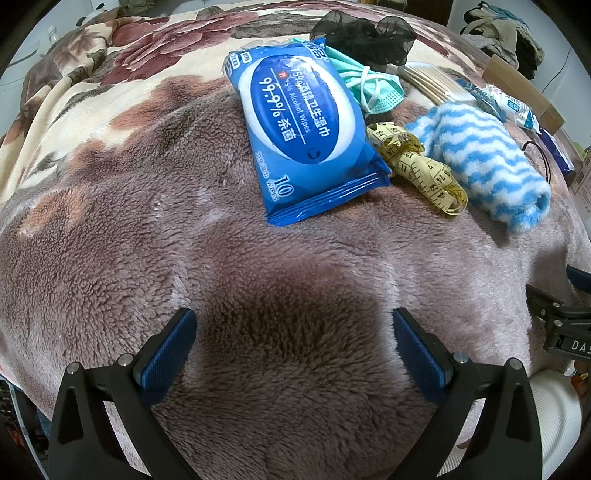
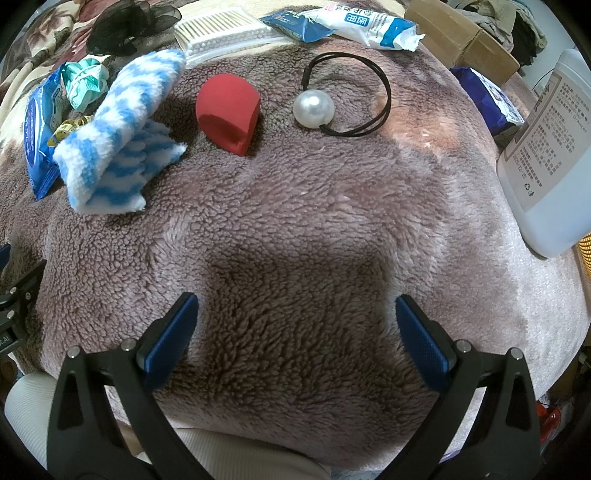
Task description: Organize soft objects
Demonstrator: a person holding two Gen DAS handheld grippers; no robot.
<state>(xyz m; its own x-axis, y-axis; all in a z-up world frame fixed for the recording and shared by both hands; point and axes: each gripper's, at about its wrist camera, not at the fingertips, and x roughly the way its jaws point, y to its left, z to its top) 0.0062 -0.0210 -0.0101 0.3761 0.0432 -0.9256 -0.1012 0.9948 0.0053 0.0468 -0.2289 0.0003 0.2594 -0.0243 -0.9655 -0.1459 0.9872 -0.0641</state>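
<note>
On a fuzzy brown blanket point(image 1: 147, 229) lie a blue wipes pack point(image 1: 306, 122), a crumpled green face mask point(image 1: 373, 88), a yellow tape measure point(image 1: 424, 166), a blue-and-white striped cloth point(image 1: 487, 162) and black mesh fabric point(image 1: 365, 33). The right wrist view shows the striped cloth point(image 2: 118, 129), a red sponge point(image 2: 229, 114), a pearl hair tie point(image 2: 314, 109), a cotton swab pack point(image 2: 225, 31) and the green mask point(image 2: 85, 83). My left gripper point(image 1: 295, 347) is open over bare blanket, well short of the wipes. My right gripper point(image 2: 295, 336) is open too, nothing between its fingers.
A large white bottle point(image 2: 546, 155) stands at the right. White and blue packets point(image 2: 373, 24) and cardboard boxes point(image 2: 461, 40) lie at the back right. The other gripper's body point(image 1: 561, 325) shows at the left view's right edge. Piled clothes point(image 1: 506, 33) sit beyond the bed.
</note>
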